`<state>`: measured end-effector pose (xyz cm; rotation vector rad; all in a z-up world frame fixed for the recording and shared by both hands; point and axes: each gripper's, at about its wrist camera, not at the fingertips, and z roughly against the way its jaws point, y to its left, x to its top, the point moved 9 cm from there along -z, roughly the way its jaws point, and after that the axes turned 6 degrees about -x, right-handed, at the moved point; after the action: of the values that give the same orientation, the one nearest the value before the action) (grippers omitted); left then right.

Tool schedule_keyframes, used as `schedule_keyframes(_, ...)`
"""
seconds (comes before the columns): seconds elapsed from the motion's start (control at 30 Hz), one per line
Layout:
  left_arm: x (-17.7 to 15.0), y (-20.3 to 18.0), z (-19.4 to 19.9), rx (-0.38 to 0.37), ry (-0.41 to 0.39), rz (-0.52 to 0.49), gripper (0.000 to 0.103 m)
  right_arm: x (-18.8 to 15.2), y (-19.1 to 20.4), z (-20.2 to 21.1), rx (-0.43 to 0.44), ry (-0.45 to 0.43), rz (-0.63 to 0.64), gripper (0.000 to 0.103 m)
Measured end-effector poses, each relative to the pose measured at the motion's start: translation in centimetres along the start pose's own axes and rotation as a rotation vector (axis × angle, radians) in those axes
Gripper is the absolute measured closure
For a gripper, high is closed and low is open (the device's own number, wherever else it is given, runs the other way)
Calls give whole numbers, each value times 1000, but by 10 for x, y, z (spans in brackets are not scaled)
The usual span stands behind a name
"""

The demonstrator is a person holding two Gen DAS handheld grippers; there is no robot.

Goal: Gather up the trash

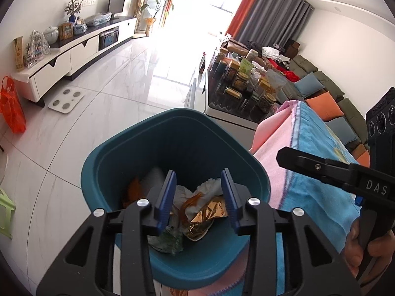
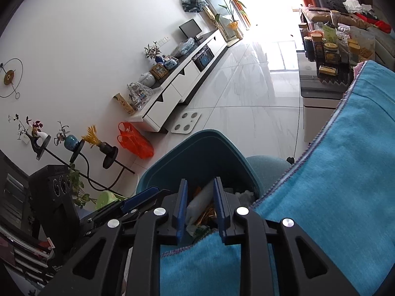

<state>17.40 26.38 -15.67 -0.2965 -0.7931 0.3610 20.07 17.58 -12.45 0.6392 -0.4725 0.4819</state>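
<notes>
Hovering over the teal bin, left gripper angled down into the mouth, jaws parted and bare, nothing pinched between the blue pads. Below, already inside the bin: crumpled white paper, a gold foil wrapper, a greenish plastic scrap. Likely feather-light, soft, crackly stuff; foil probably slippery, so best nipped at a raised crease or crumpled edge rather than a flat face. Right gripper also tilted downward at the bin's near rim, above the blue towel, jaws narrowly apart, gripping nothing as far as can be made out. Hand on the right tool's handle, at the left view's edge.
</notes>
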Motion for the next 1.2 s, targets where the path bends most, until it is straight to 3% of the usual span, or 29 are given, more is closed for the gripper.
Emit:
schedule_keyframes(0.17, -2, -16, 23, -25, -48, -50, 49, -7, 0, 28, 5, -51, 30, 74)
schedule_keyframes(0.3, -4, -33, 50, -36, -107, -103, 36, -15, -4, 59, -9, -118, 58, 57)
schedule_keyframes(0.37, -6, -42, 64, -39, -143, -127, 24, -20, -5, 78, -20, -162, 76, 50)
schedule_keyframes(0.43, -8, -52, 77, -42, -174, -148, 14, -26, -11, 98, -46, -212, 90, 35)
schedule_keyframes(0.53, -16, -67, 91, -40, -209, -185, 5, -35, -18, 122, -85, -279, 108, 26)
schedule_keyframes(0.77, -34, -103, 112, -56, -270, -207, 5, -56, -38, 174, -220, -431, 130, 7)
schedule_keyframes(1.2, -61, -192, 133, -64, -420, -333, 5, -126, -95, 272, -608, -682, 126, 7)
